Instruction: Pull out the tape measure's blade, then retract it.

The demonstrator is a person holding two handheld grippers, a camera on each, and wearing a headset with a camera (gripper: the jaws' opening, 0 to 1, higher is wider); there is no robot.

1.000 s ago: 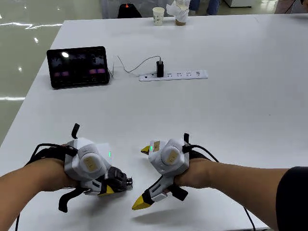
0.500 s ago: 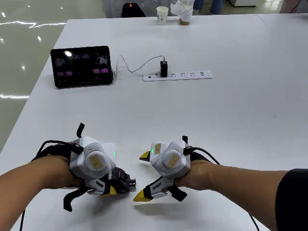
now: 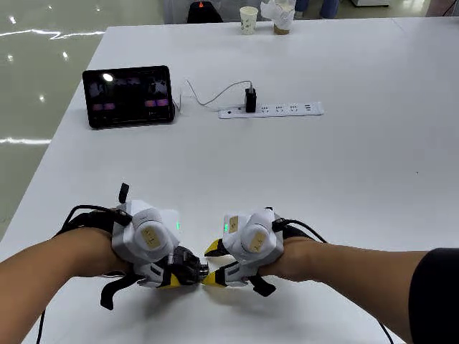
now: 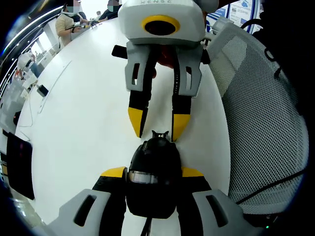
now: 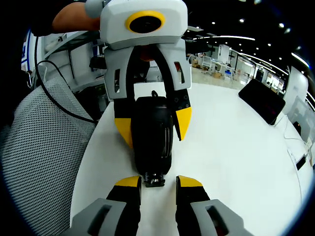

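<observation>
Tape measure (image 3: 185, 264) near table (image 3: 287, 179) edge (open tabletop beyond).

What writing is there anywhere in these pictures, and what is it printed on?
"XENSE", top cropped: white body of the right tongs.
Tablet screen: too small to read.
Poster, left gripper view: blurred.
Tan stickers, head view: unreadable.

White workbench (image 3: 358, 143), glossy pale floor (image 3: 43, 72), grey mesh chair (image 4: 266, 123) alongside.
</observation>
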